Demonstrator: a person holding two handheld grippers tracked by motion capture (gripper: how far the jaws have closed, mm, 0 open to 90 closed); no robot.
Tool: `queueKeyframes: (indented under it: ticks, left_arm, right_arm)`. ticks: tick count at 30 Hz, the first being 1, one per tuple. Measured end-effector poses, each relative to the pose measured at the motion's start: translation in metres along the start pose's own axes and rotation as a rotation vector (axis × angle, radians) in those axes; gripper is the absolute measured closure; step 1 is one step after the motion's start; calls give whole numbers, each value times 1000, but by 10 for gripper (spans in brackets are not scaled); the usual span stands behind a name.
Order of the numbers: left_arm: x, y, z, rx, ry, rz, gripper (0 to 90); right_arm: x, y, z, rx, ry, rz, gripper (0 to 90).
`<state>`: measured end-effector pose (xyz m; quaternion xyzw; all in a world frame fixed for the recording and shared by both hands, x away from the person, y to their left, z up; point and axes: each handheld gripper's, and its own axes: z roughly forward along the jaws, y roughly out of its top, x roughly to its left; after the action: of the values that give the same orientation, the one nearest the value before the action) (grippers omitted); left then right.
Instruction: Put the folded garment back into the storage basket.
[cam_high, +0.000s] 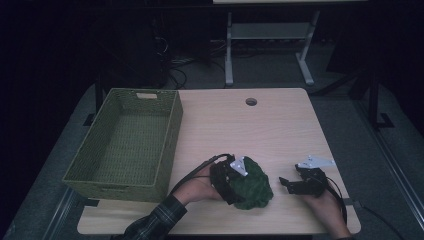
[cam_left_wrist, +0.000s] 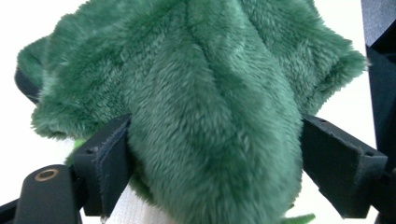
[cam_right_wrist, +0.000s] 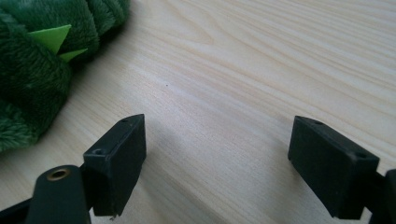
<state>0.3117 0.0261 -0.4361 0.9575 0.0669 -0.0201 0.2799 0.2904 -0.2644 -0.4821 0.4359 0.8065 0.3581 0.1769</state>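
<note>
The green plush toy lies on the table close to its near edge, roughly midway along it. The woven basket stands at the left edge, well apart from the toy.

Left gripper: I have it at the toy's left flank. In the left gripper view the jaws stand at their widest with a thick fold of the plush filling the gap. The fur brushes both pads, but I judge this as straddling, not a grip — nothing is clamped yet.

Right gripper: it rests low over the table near the right end of the near edge, just beside the toy. Its jaws are wide apart and hold nothing; in the right gripper view bare wood lies between them and the toy sits off to the side.

Procedure for the step in hand — securing the toy for transfer to the basket, as I read it:

1. Keep the fold centred between the left pads before closing.
2. Push slightly deeper, so the pads bite stuffing rather than loose pile; fur alone will slip.
3. Close fully and test with a small lift.
4. Hold the right gripper clear unless the toy sags.
</note>
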Motion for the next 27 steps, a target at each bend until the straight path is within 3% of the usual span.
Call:
queueKeyframes:
  ticks: [7,13,19,24,25,27]
  left_arm:
    - [-1,-1,11,39,10,0,133]
    - [-3,2,16,74,50,6,171]
    - [0,2,12,76,54,-17,369]
    - [6,2,8,69,6,-46,626]
    - [7,1,8,66,-5,-63,666]
    - [8,1,6,64,-11,-57,723]
  right_arm:
    - [0,0,0,-1,-4,5,194]
    - [0,1,1,-2,-7,6,201]
    - [0,1,1,-2,-9,8,206]
    - [0,1,1,-4,-11,11,213]
    - [0,1,1,-4,-11,11,214]
    - [0,1,1,-4,-12,11,216]
